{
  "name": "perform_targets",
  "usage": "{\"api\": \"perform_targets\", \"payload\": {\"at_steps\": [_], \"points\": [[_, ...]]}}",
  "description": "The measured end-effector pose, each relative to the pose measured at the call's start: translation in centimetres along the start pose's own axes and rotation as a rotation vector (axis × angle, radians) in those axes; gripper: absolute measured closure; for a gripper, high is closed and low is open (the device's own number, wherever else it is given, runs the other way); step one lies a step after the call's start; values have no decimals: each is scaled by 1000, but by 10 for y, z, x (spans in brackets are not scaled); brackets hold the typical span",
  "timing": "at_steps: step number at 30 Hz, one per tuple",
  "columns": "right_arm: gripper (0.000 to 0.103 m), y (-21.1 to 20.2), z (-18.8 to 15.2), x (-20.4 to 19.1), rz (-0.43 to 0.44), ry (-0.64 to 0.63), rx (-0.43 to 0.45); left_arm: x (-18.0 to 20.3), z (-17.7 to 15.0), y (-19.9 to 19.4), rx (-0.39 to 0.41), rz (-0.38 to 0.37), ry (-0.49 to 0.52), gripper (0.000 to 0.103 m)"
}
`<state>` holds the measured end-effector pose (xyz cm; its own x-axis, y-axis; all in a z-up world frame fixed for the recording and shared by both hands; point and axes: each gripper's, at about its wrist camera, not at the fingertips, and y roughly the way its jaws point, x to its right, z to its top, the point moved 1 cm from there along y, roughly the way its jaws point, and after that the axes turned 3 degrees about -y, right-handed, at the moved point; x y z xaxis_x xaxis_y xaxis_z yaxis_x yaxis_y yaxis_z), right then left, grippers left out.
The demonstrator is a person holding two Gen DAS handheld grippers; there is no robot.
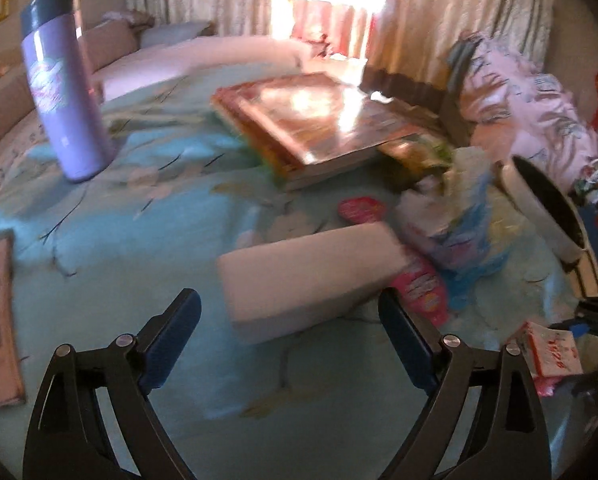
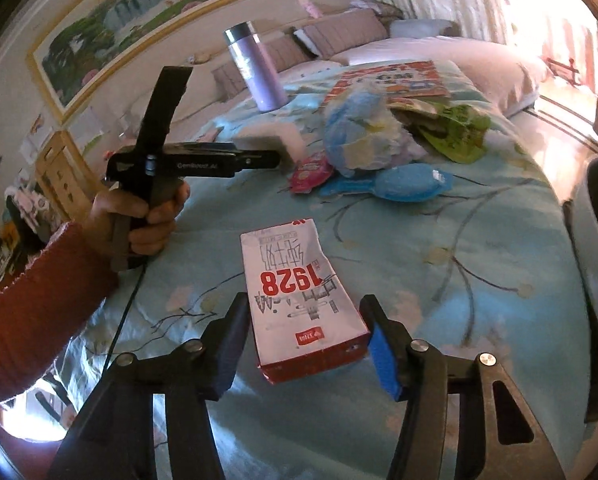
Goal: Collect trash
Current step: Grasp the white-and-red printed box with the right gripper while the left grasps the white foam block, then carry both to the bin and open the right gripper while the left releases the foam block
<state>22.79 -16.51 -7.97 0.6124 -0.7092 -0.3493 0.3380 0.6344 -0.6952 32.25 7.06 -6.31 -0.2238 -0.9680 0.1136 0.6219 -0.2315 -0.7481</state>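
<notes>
carton point(image 2: 305, 300): white, red ends, red "1928", flat on sheet | right claw point(image 2: 305, 344): apart, astride it | left claw point(image 1: 291, 336): apart

Red "1928" printed on the white-and-red carton point(image 2: 303, 300), "GenBoost.AI" on the left hand-held gripper point(image 2: 259, 159)

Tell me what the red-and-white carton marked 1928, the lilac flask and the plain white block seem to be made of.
Red-and-white carton marked 1928: likely coated paperboard, given its sharp folded edges, printed faces and slight sheen. Lilac flask: probably painted metal, smooth and glossy with a silvery band under the cap; plastic is possible. Plain white block: matte, unprinted, soft-edged, perhaps foam or a paper-wrapped pack; blur leaves it open.
</notes>
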Motion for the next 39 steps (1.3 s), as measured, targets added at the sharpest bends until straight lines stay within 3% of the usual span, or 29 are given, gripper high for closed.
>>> {"api": "perform_targets", "payload": {"at_steps": [1,2,4,6,7,9,12,19,27,39], "points": [[47,-2,0,2,-6,8,3,5,-1,-2,9,-12,9,12],[47,-4,-1,3,-12,19,9,11,-2,-5,16,-20,17,19],[48,-7,-2,7,-24,38,17,20,-6,-10,28,23,34,27],[48,-11,-3,11,-40,63,27,24,-10,-14,10,70,30,50],[48,-13,-4,13,-53,78,33,23,-13,-17,3,91,13,55],[49,-16,-5,17,-65,96,41,18,-20,-27,-5,76,-48,76],[49,-24,-8,20,-78,123,62,13,-32,-48,17,-5,-164,78],[49,-48,-17,21,-95,147,111,57,-59,-80,65,-39,-182,79],[50,-80,-30,41,-149,206,166,112,-59,-89,83,-94,-136,79],[50,-128,-42,85,-250,298,248,185,-36,-69,56,-164,-65,79]]}}
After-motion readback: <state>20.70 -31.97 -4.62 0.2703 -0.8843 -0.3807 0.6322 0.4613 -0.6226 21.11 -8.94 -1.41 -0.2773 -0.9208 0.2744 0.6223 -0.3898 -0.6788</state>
